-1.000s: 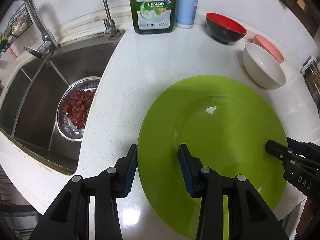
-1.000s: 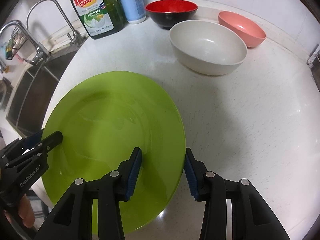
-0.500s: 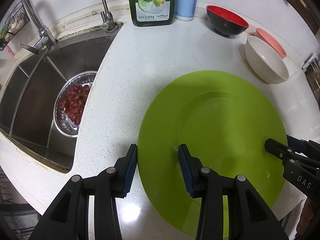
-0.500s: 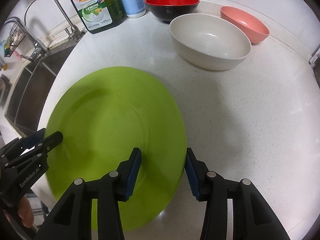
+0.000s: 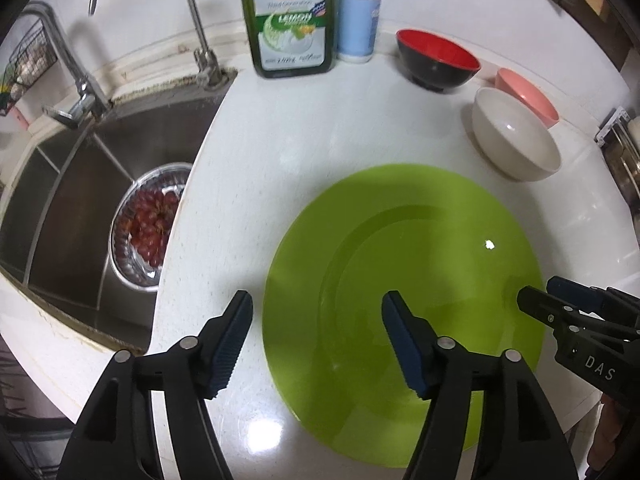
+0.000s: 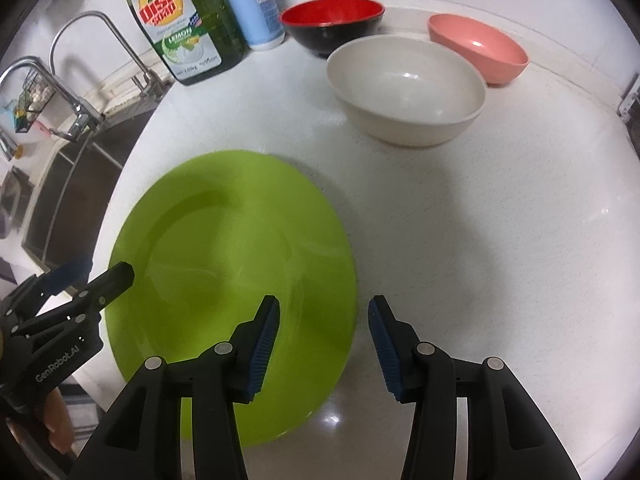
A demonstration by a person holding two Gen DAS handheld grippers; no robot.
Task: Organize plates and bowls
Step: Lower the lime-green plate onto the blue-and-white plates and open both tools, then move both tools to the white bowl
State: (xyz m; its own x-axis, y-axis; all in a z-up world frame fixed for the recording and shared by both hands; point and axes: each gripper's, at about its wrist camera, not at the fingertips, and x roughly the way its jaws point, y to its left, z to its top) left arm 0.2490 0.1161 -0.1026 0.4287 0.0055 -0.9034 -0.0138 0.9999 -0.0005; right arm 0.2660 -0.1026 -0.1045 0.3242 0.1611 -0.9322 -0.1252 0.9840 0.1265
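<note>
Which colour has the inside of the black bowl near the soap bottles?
Red inside the black bowl; the right wrist view shows it best.

The green bottle [image 6: 188, 28] at the far edge of the counter reads "Dish soap" and "LEMON". The left gripper [image 6: 92, 276] bears "GenRobot.AI" on its body, and the right gripper [image 5: 538, 300] shows the letters "DAS".

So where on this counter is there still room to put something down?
Bare counter lies right of the green plate, in front of the cream bowl. Another patch sits between the plate and dish soap bottle. The back, with the bowls, is crowded.
</note>
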